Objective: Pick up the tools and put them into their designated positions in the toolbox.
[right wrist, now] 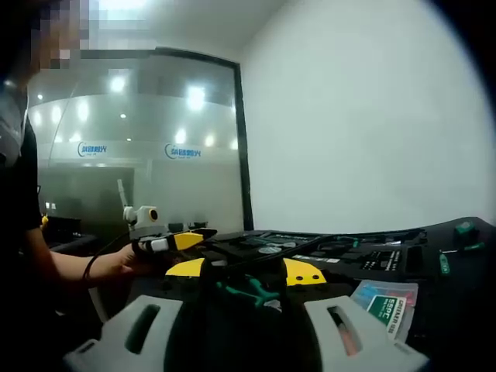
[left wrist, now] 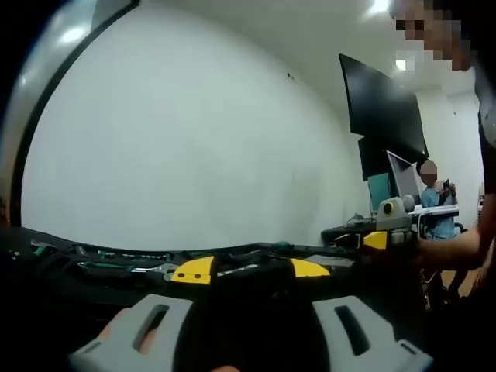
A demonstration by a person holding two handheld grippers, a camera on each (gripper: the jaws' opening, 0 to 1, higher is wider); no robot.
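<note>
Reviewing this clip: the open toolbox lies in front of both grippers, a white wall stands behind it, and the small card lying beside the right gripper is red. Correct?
Not quite. In the right gripper view the card beside the right gripper is green and white, not red. The toolbox and the white wall are as stated.

Your toolbox (right wrist: 387, 260) lies open and flat, a black tray seen almost edge-on, so its recesses read as shallow dark slots. In the right gripper view you have green-handled tools (right wrist: 446, 263) seated in slots toward its right edge, one small green piece (right wrist: 463, 228) near the far right corner, and a printed card with a green label (right wrist: 385, 304) lying at the near edge. In the left gripper view the same tray (left wrist: 46, 260) stretches along its far edge, where you can see green-handled tools (left wrist: 105, 266) lying in their slots at the left end.
</note>
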